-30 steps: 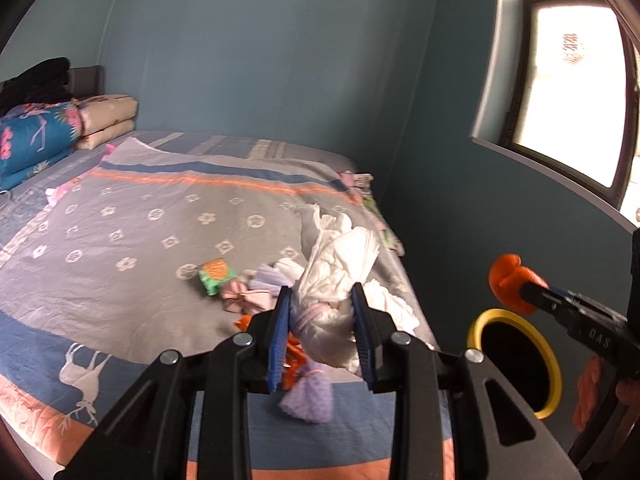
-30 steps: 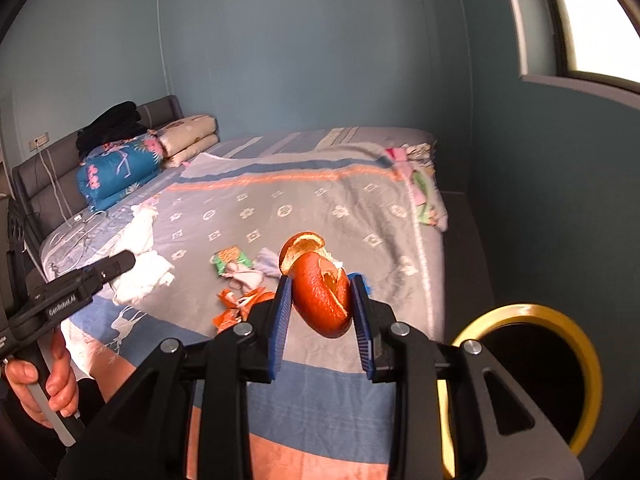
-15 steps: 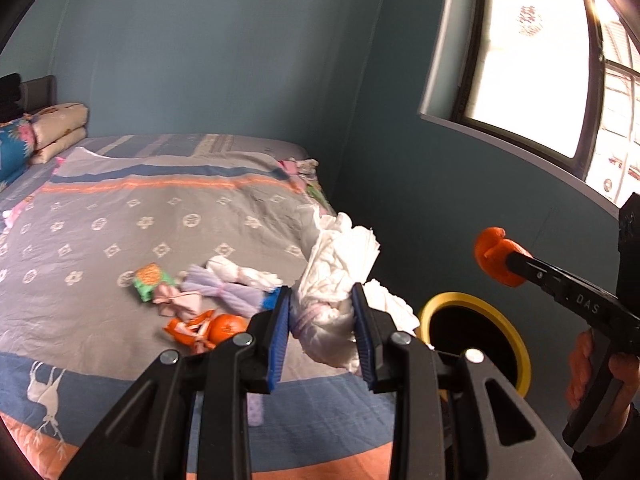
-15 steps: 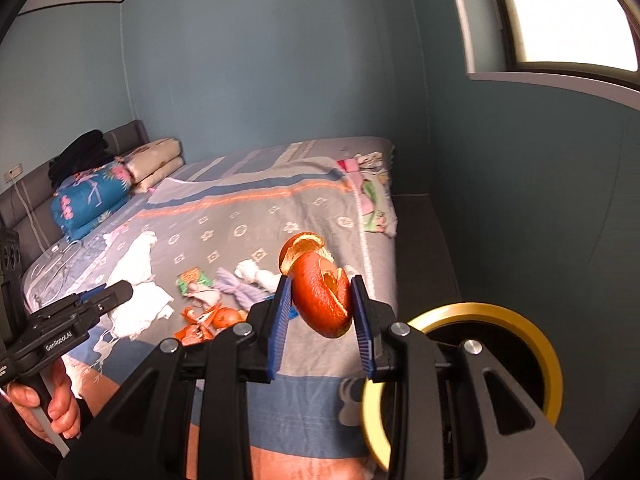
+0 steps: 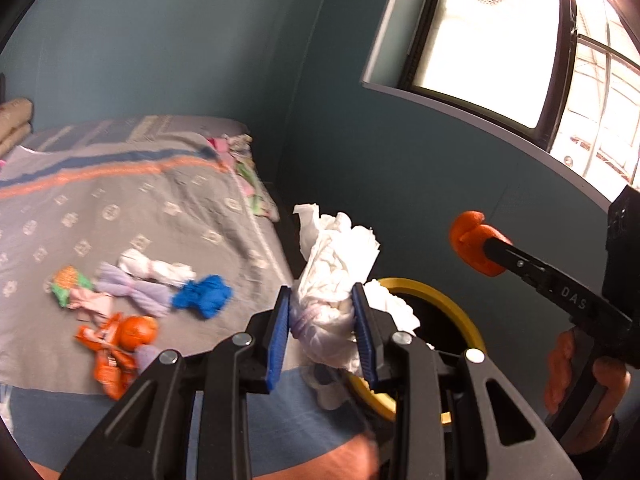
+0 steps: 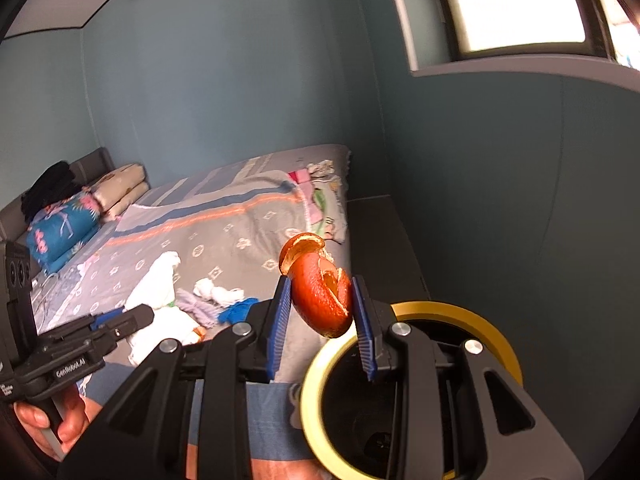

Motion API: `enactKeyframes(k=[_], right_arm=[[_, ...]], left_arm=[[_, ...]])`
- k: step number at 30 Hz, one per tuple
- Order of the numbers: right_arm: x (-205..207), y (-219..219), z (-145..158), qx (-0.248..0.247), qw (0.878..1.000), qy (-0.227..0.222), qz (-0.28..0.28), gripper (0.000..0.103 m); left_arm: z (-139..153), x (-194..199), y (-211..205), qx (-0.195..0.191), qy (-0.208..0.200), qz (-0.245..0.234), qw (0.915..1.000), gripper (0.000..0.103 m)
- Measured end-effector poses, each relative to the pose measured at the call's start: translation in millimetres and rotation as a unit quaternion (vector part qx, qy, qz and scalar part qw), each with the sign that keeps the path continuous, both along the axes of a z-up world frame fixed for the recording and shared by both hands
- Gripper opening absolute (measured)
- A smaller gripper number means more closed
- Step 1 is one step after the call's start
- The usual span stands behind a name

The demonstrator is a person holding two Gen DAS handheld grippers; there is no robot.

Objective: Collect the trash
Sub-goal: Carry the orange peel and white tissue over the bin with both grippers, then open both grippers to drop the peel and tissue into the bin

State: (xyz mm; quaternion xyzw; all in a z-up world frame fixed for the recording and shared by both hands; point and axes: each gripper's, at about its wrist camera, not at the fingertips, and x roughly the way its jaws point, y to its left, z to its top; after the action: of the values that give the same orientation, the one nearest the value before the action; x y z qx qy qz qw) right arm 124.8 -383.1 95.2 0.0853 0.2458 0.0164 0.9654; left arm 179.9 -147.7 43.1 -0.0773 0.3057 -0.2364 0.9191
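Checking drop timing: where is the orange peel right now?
The orange peel is clamped in the right gripper, held above the near rim of the yellow-rimmed bin beside the bed.

Bed [image 5: 132,208]: scraps [image 5: 132,304] on cover at 9 o'clock. Bin [image 5: 460,316] on floor beside bed at 4 o'clock. Window [image 5: 492,40] above at 1 o'clock.

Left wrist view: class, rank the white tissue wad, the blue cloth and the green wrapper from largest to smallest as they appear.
1. Tissue wad, though it sits in the left tool, close to the camera, which inflates it.
2. Blue cloth.
3. Green wrapper, blurred, so only roughly judged.
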Motion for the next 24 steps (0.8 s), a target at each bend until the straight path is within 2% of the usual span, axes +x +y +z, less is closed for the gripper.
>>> enactKeyframes(k=[7,11,19,22,24], right_arm=[[7,-41,-22,0.031,0.999,0.02,-0.039,0.03],[12,-60,-38,0.048,0.996,0.041,-0.061,0.03],[25,-83,-70,0.063,0.993,0.073,-0.075,0.03],[28,-90,-82,0.063,0.991,0.083,-0.081,0.032],[31,-93,-88,0.065,0.99,0.09,-0.083,0.036]], left_arm=[[-18,12,-47,0.005,0.009,-0.036,0.9993,0.028],[-34,22,-70,0.0,0.025,-0.052,0.9983,0.029],[-74,37,-107,0.015,0.066,-0.073,0.9951,0.029],[-85,41,-114,0.016,0.078,-0.077,0.9938,0.032],[-90,42,-116,0.018,0.084,-0.084,0.9928,0.038]])
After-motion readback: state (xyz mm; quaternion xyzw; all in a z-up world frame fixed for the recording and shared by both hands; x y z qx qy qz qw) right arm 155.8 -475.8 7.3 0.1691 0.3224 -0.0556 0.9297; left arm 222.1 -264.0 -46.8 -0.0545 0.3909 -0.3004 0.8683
